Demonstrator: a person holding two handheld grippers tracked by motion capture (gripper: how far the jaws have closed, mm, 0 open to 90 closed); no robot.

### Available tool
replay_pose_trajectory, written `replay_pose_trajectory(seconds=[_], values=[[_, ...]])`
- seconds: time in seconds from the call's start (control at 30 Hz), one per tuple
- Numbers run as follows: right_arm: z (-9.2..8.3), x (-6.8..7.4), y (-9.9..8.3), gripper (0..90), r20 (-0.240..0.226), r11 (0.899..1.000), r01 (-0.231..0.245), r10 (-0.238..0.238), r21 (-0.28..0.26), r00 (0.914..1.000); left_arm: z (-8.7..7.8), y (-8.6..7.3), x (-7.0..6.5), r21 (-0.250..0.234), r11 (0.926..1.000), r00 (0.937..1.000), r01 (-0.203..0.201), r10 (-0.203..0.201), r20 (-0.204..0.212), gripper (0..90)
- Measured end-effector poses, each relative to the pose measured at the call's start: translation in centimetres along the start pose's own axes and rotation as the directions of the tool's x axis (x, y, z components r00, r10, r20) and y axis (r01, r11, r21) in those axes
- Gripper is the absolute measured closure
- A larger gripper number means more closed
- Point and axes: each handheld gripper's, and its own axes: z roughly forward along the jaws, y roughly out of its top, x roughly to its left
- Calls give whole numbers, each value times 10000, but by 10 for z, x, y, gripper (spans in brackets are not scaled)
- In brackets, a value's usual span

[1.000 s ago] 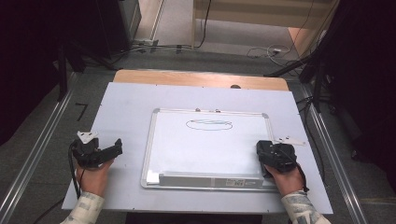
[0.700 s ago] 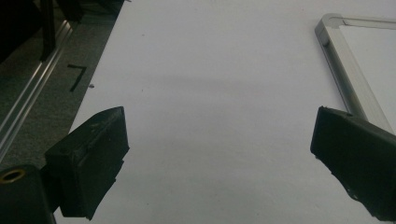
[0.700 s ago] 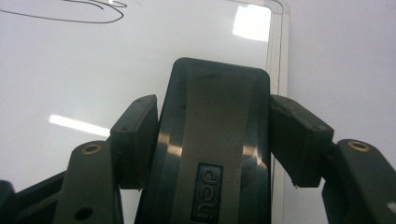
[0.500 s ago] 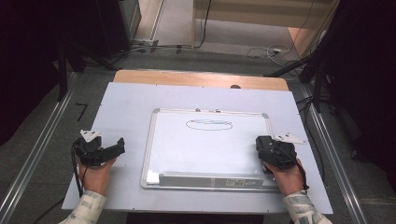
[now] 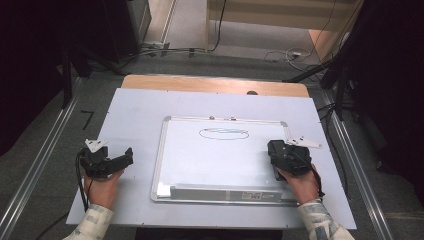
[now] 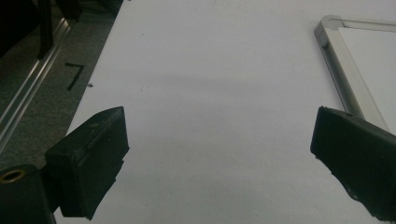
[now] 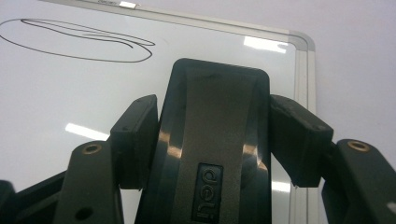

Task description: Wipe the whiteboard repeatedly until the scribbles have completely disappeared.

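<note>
Both hands are barely shifting since a second ago. Right gripper (image 5: pixel 280 159) is clamping its fingers on the eraser (image 7: pixel 212 154) over the board (image 5: pixel 220 155), near the scribble (image 5: pixel 224 133). Left gripper (image 5: pixel 114 161) is idling wide open on the surface (image 5: pixel 135 107); a tilted eraser risks smearing, the unheld board sliding.

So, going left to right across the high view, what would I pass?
Left tool, open over the white table → whiteboard with its drawn oval → right tool, shut on a black eraser.
</note>
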Motion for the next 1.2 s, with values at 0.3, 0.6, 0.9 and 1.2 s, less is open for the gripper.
replay_pose_trajectory(seconds=[0.3, 0.6, 0.9, 1.2], values=[[8, 10, 10, 344, -250, 9999, 168, -168, -16, 9995, 0, 0, 0, -4, 10000, 10000, 25, -25, 18, 46], [13, 18, 19, 345, -376, 9995, 303, -306, -104, 9988, 0, 0, 0, 0, 10000, 10000, 31, -31, 43, 46], [21, 25, 26, 345, -545, 9993, 383, -385, -44, 9978, 1, 1, 0, 14, 10000, 10000, 43, -43, 58, 47], [28, 30, 33, 344, -661, 9992, 396, -395, -7, 9970, 1, 1, -1, -21, 10000, 9999, 73, -73, 130, 47]])
